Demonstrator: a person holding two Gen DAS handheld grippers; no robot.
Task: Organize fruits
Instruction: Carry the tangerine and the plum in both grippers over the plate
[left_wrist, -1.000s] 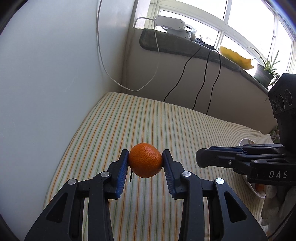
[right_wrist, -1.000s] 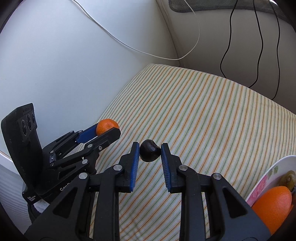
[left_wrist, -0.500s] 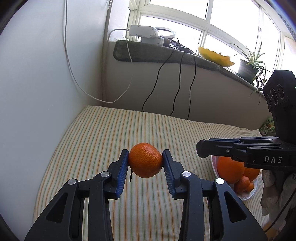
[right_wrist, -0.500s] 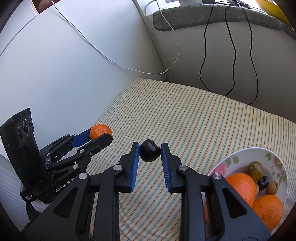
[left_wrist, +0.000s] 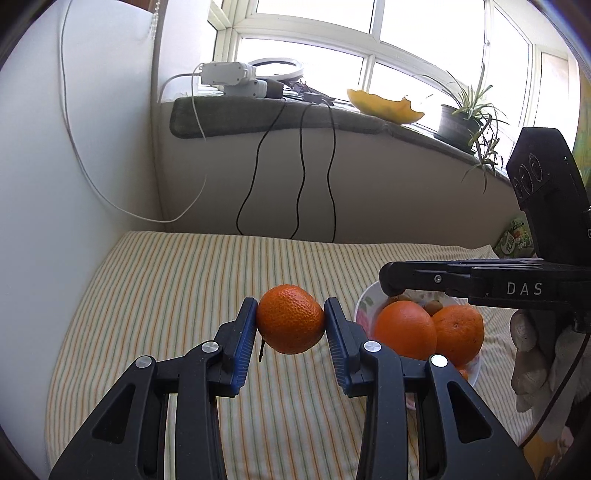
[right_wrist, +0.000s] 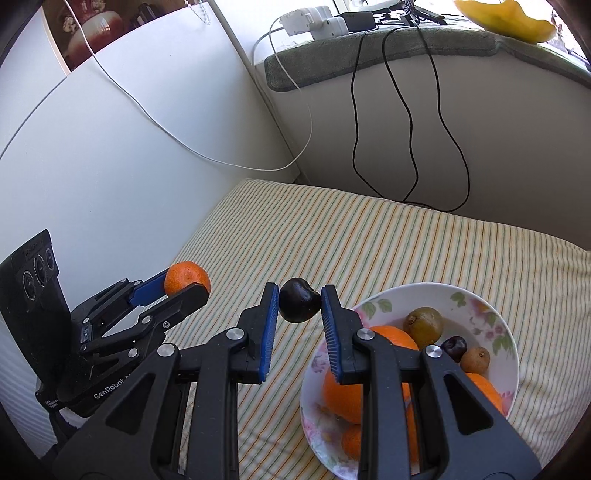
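Observation:
My left gripper (left_wrist: 290, 319) is shut on a small orange tangerine (left_wrist: 290, 318) and holds it above the striped cloth. In the right wrist view this gripper (right_wrist: 187, 284) shows at the left with the tangerine (right_wrist: 186, 277). My right gripper (right_wrist: 299, 301) is shut on a dark cherry (right_wrist: 299, 300), just left of the floral bowl (right_wrist: 491, 321). The bowl holds oranges (right_wrist: 391, 339), a kiwi (right_wrist: 424, 322), another cherry (right_wrist: 454, 347) and a small brown fruit (right_wrist: 475, 359). In the left wrist view the bowl (left_wrist: 364, 301) sits at the right under the right gripper's finger (left_wrist: 413, 278).
The striped cloth (left_wrist: 184, 295) covers the table, with white walls on the left and back. Black cables (right_wrist: 406, 122) and a white cable (right_wrist: 184, 144) hang from the sill. A potted plant (left_wrist: 458, 122) and a yellow dish (left_wrist: 384, 107) stand on the sill.
Both grippers have swung toward the right and the views tilted up, so the floral bowl with its fruit has come into view. Both keep hold of their fruit.

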